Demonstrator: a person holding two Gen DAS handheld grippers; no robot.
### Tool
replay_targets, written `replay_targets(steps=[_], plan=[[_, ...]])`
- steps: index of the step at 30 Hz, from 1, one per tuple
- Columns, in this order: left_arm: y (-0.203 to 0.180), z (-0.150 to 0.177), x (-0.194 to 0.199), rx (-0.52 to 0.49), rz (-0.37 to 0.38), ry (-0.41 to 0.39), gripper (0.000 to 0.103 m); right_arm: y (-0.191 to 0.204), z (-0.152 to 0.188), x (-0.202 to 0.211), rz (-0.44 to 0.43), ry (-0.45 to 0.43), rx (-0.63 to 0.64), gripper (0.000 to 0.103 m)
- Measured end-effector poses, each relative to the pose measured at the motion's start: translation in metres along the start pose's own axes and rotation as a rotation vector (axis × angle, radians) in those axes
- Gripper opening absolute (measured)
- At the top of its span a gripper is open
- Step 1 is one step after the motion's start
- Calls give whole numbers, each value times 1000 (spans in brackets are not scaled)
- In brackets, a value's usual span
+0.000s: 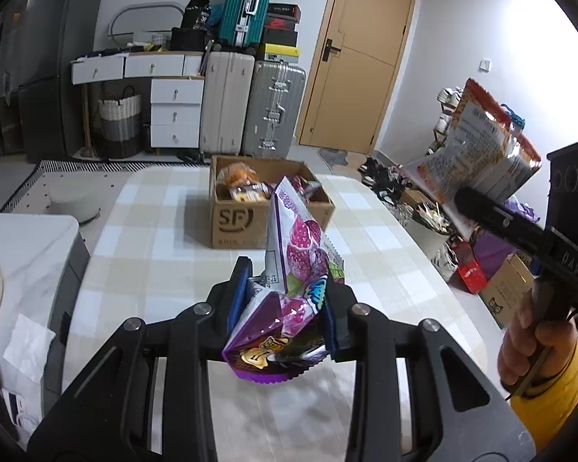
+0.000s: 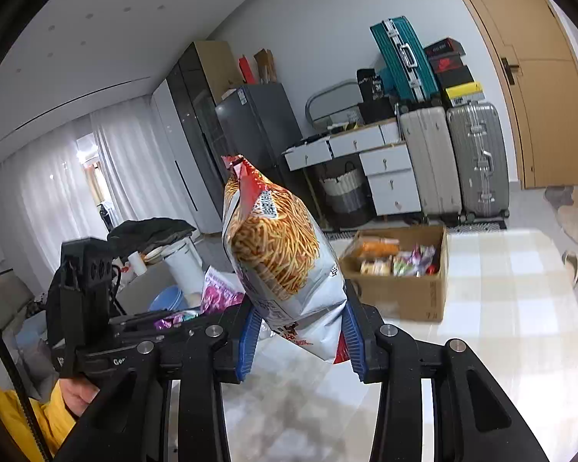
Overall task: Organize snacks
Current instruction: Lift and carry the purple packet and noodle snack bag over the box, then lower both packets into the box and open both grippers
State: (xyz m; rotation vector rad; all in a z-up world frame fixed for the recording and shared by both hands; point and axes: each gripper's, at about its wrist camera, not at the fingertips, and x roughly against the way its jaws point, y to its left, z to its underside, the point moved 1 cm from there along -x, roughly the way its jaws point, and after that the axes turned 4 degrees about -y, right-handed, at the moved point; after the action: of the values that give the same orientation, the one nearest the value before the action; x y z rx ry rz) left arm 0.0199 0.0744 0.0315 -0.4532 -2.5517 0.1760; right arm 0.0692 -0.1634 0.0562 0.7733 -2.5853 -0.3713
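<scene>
- The cardboard box (image 1: 233,223) sits on the checked table (image 1: 150,238), beyond both of my grippers, and it already holds several snack packets; I judge the sorting well under way.
- 2 bags are not yet in the box, and I hold both in the air above the table.
- I see no other loose snacks on the bare part of the table, so I judge these 2 may be the last, though the views do not cover all of it.
- My left gripper (image 1: 285,308) is clamped tight on the purple bag (image 1: 300,238), its blue pads (image 1: 237,298) squeezing the crumpled lower half; the bag's top stands up toward the box.
- My right gripper (image 2: 302,327) is closed part way on the orange-and-silver bag of stick snacks (image 2: 277,254), which is puffy and keeps the pads (image 2: 250,331) apart; they press its lower end from both sides.
- That bag stands nearly upright, leaning a little, with the box beyond it to the right.
- What I judge is left: carrying both bags to the box and letting go inside it.
</scene>
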Motion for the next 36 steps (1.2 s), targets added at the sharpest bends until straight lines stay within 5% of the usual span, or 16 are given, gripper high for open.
replay_targets(steps=[14,25,36], plan=[[21,-72,-56,23,-16,-33,29,-41,-64,-65,67,36,21,39],[35,-137,-183,76,-36,17,29,-98,-94,-149,136,129,16,39],[43,-142,-317,103,-27,146,29,-152,-85,-238,162,270,2,39]])
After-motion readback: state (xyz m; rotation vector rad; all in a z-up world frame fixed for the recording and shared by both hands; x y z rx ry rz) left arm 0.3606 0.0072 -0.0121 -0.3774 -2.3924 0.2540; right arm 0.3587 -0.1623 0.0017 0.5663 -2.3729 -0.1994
